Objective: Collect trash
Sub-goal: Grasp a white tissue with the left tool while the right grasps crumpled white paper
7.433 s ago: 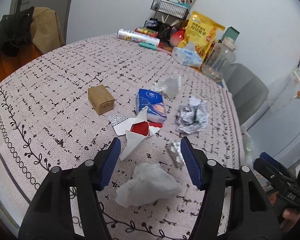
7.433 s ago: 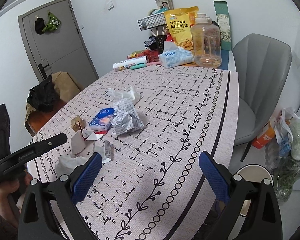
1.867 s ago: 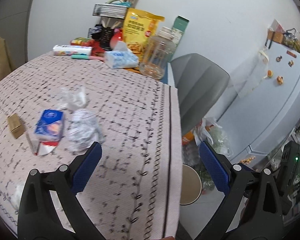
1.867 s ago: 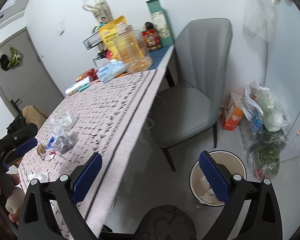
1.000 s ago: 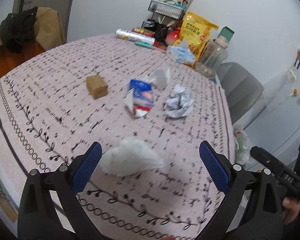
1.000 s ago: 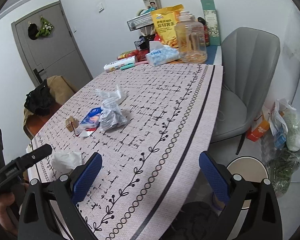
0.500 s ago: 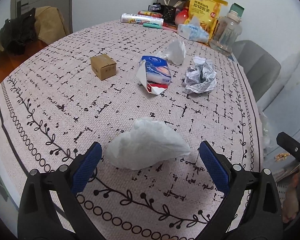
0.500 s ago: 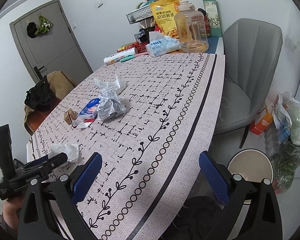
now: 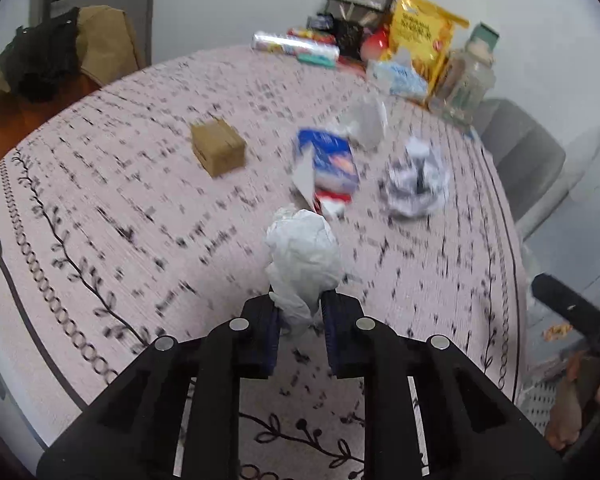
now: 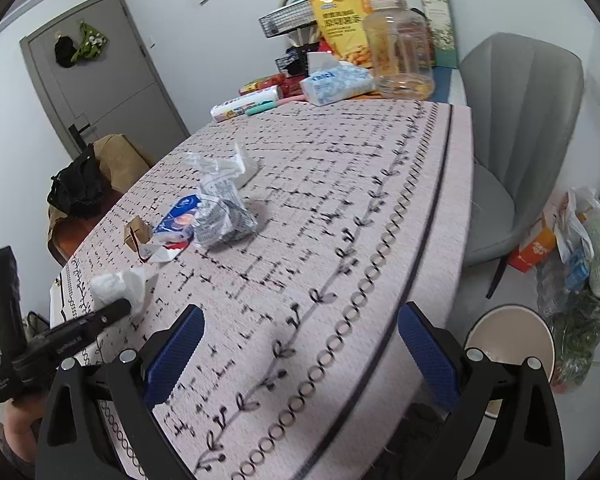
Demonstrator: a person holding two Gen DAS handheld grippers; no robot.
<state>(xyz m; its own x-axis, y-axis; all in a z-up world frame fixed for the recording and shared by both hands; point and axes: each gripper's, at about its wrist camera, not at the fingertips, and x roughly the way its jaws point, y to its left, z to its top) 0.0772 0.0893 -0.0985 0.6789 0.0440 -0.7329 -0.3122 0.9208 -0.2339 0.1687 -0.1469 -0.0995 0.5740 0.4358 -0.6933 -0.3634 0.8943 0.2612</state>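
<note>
My left gripper (image 9: 299, 312) is shut on a crumpled white tissue (image 9: 302, 256) and holds it just above the patterned tablecloth (image 9: 100, 200); the tissue also shows in the right wrist view (image 10: 118, 286). Beyond it lie a blue tissue pack (image 9: 328, 160) on torn white and red paper, a crumpled printed paper ball (image 9: 416, 184), a white wad (image 9: 364, 122) and a small brown box (image 9: 218, 148). My right gripper (image 10: 300, 344) is open and empty over the table's near right edge. A round bin (image 10: 508, 340) stands on the floor to the right.
Snack bag (image 10: 346, 20), clear jar (image 10: 400, 56), tissue box (image 10: 334, 80) and wire rack (image 10: 288, 20) crowd the table's far end. A grey chair (image 10: 516, 128) stands beside the table. Bags (image 10: 580, 248) lie on the floor near the bin.
My left gripper has closed on the white tissue and lifted it off the cloth; half a second ago it was open around it. The right gripper has barely moved.
</note>
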